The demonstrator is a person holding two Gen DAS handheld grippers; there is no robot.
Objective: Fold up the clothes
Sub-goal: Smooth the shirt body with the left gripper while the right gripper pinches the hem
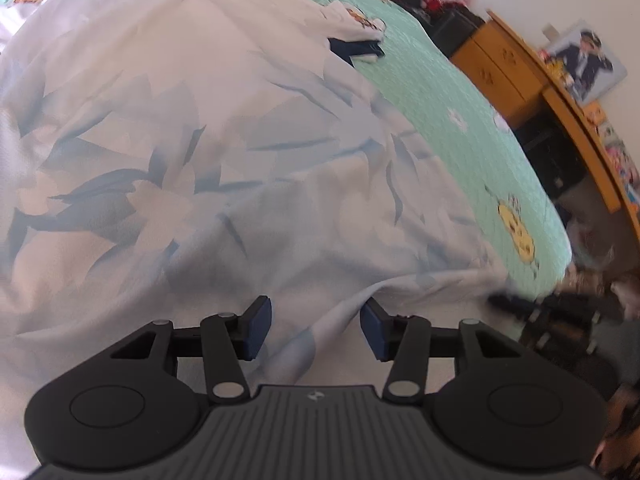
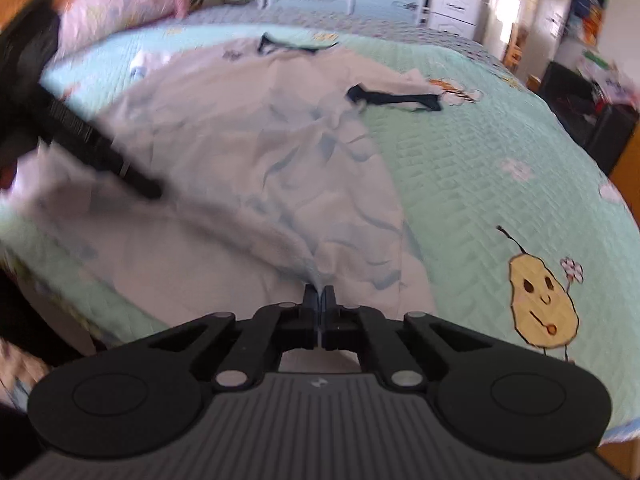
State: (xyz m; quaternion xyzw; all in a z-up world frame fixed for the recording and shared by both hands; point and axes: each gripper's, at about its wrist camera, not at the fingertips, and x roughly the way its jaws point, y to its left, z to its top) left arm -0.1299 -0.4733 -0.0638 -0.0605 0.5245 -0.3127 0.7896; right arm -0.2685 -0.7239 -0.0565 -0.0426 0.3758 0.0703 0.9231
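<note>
Shirt (image 2: 248,140) first: a white jersey with a pale blue leaf print and dark navy trim lies spread on the bed, collar (image 2: 296,46) at the far end, hem toward me. Most of it lies open on the mint quilt (image 2: 500,152), rumpled rather than smoothed. One sleeve (image 2: 396,100) with its navy cuff juts out to the right side and has not been turned in. I see no finished fold anywhere, so I judge the folding is only just beginning.

My right hand-held gripper (image 2: 319,300) has its pads pressed together on the near edge of the shirt, and a ridge of cloth runs from that pinch up the body of the garment. My left hand-held gripper (image 1: 316,328) stands spread, a raised fold of the hem passing between its pads, which do not seem to press on it; I would not call that a hold yet. In the right view it shows as a dark blurred shape (image 2: 80,136) over the left side of the shirt.

Left to do, as I read it: secure the left side, bring in the sides and sleeves, then double the length.
</note>
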